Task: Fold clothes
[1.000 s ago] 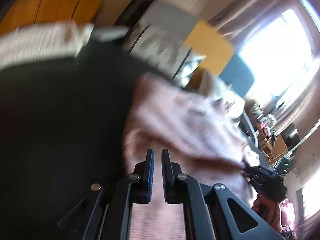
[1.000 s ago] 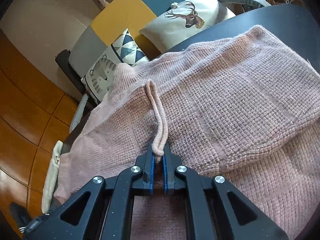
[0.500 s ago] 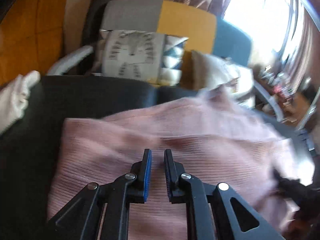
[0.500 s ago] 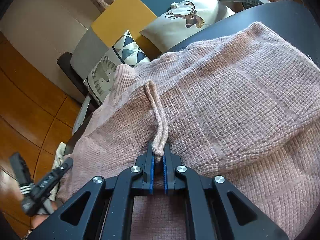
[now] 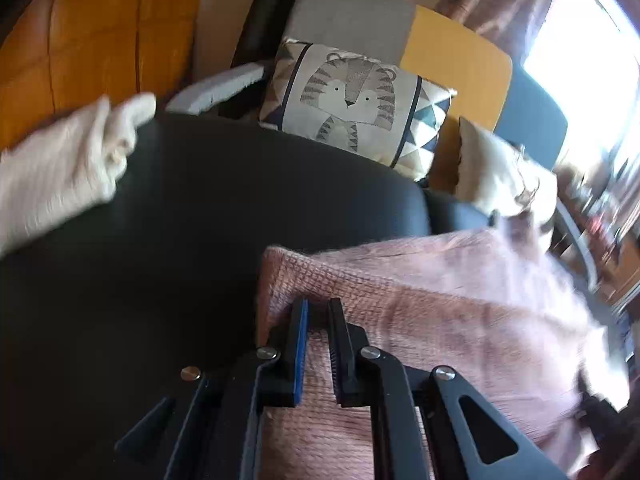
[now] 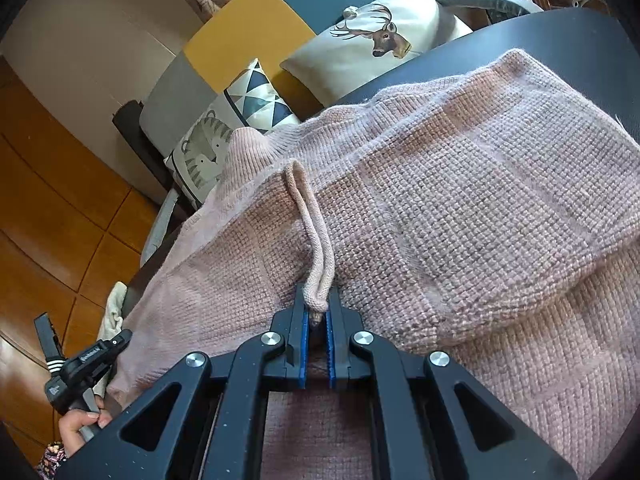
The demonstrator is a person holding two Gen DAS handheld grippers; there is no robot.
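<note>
We are pinching a fold of the soft, limp pink sweater (image 6: 460,200) in the right tool (image 6: 317,312); beside the sweater's corner, the left tool (image 5: 318,312) is standing slightly parted, gripping nothing.

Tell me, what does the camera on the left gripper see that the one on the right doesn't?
Only the left wrist view shows the left gripper, jaws slightly apart at the pink sweater's corner, a wide bare stretch of black table, and a bright window.

Only the right wrist view shows the right gripper shut on a rolled fold of the sweater, a deer cushion, and a hand holding the other tool.

Both share the sweater, the table, the tiger cushion, the patchwork sofa and a cream cloth.
</note>
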